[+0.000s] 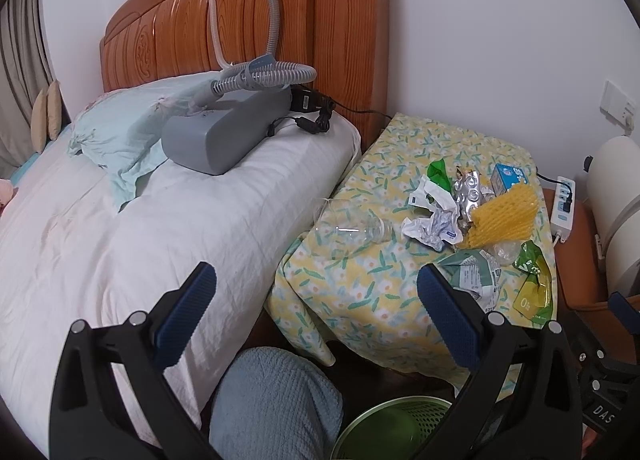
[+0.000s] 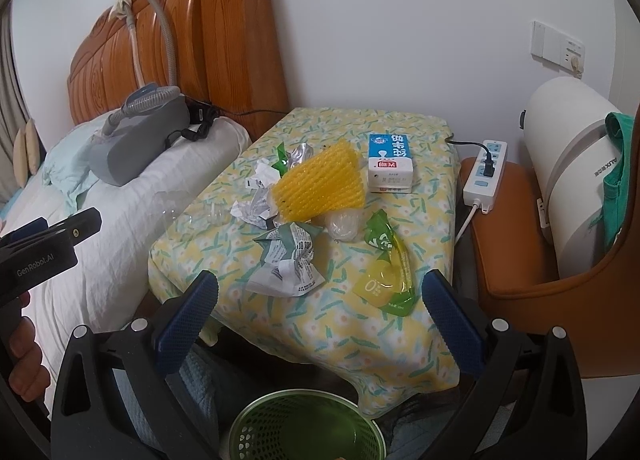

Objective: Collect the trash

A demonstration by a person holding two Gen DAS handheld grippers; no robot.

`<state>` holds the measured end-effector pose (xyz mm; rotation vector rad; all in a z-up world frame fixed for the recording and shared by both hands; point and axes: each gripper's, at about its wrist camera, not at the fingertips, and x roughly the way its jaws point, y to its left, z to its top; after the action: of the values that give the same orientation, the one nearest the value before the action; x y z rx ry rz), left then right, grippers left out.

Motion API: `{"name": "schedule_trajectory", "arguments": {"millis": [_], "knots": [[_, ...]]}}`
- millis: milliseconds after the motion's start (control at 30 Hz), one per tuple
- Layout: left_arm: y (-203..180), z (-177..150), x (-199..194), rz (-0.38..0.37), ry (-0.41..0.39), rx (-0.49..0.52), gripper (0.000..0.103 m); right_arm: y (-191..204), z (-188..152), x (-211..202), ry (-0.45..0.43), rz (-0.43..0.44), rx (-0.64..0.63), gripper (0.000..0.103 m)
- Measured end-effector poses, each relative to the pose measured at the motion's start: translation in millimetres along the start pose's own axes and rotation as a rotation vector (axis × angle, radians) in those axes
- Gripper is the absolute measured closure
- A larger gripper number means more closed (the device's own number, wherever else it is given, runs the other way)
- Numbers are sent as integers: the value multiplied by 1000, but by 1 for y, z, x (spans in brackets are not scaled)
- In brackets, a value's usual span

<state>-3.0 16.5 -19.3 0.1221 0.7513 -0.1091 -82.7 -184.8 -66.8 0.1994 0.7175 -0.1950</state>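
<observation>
I am holding my left gripper with its fingers spread wide and gripping nothing, hovering above the green mesh bin that is standing on the floor in front of the table. My right gripper is likewise hanging with its fingers wide apart and empty, over the same bin.

The trash is lying on the table's floral cloth behind the bin: a yellow foam net, a crumpled printed wrapper, a green-yellow pouch, crumpled paper, a clear plastic bottle on its side at the edge nearest the bed, and a blue-white milk carton farthest from the bin.

The left view alone is showing a blister pack behind the net. The right view alone is showing the carton's full face, a clear plastic wad and a hand holding the left gripper's handle.
</observation>
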Motion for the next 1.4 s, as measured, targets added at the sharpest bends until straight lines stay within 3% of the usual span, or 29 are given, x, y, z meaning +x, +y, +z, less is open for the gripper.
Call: {"name": "schedule_trajectory", "arguments": {"millis": [1400], "knots": [[3,1,6,-6,22,-7,6,0,-1,4,17,-1,-7,2]]}}
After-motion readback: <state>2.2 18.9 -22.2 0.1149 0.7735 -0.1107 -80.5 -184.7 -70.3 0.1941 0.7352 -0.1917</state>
